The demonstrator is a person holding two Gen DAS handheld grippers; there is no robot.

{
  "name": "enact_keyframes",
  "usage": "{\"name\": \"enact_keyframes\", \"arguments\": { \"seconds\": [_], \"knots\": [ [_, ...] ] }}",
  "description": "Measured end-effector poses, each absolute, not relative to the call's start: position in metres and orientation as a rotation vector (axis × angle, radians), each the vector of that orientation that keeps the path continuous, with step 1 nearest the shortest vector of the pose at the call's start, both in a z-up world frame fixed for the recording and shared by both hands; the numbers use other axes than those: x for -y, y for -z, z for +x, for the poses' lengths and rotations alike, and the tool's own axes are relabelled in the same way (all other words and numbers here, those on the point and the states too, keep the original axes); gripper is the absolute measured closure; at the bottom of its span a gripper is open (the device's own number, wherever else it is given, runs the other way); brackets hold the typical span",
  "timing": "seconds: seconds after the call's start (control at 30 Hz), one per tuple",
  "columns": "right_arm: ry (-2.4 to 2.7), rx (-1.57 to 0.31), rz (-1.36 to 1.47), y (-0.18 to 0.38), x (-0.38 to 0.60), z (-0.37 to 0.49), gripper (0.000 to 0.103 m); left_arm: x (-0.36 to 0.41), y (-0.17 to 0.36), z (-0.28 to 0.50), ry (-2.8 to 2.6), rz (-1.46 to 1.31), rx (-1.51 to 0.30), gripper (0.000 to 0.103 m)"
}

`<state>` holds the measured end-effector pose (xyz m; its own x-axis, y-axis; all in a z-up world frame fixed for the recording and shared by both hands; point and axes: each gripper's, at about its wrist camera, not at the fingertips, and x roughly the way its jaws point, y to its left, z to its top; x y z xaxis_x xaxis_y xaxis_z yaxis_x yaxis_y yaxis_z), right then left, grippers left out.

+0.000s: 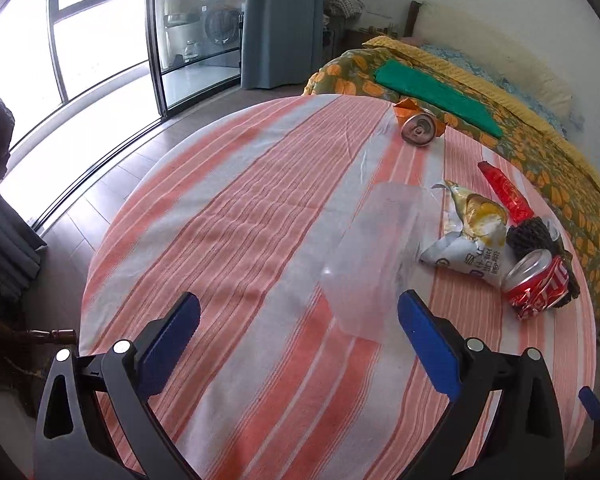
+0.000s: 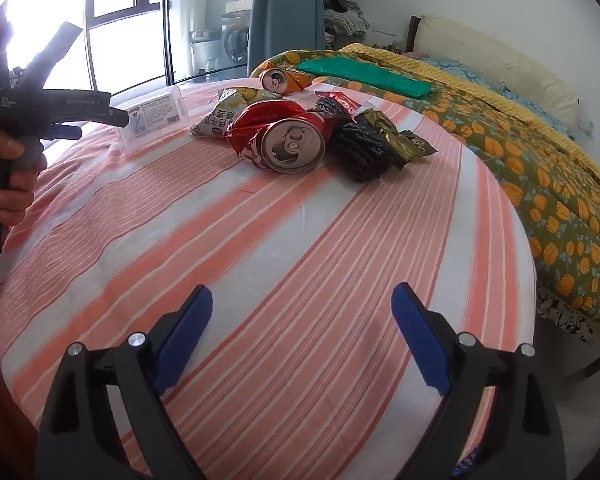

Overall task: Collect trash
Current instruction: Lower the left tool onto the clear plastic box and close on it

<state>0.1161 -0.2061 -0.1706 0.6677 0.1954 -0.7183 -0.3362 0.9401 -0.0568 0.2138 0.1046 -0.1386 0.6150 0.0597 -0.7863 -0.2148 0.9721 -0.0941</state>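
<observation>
Left wrist view: left tool [image 1: 299, 316] wide, empty; clear plastic box [image 1: 374, 256] just ahead, lengthwise away. Right tool [image 2: 302, 306] wide, farther off.

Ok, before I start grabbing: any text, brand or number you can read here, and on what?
Nothing reads cleanly.
Clear plastic box: white label with a barcode, print too small to read.
White snack bag: large dark Chinese characters, rotated, not legible.
Crushed red can: white lettering, crumpled, unreadable.
Left gripper: white print on its body in the right wrist view, blurred.
</observation>
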Motion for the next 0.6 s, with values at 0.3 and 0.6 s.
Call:
{"name": "enact_keyframes", "arguments": {
  "seconds": [0.3,0.6],
  "knots": [
    [-0.295,-0.781,-0.224,0.172,0.205,0.107,0.015,-0.097,0.138,0.257,-0.001,-0.066,-0.943,0.005],
    [-0.292,-0.790,-0.211,0.173,0.209,0.108,0.015,-0.084,0.165,0.278,0.097,0.068,-0.979,0.005]
  ]
}}
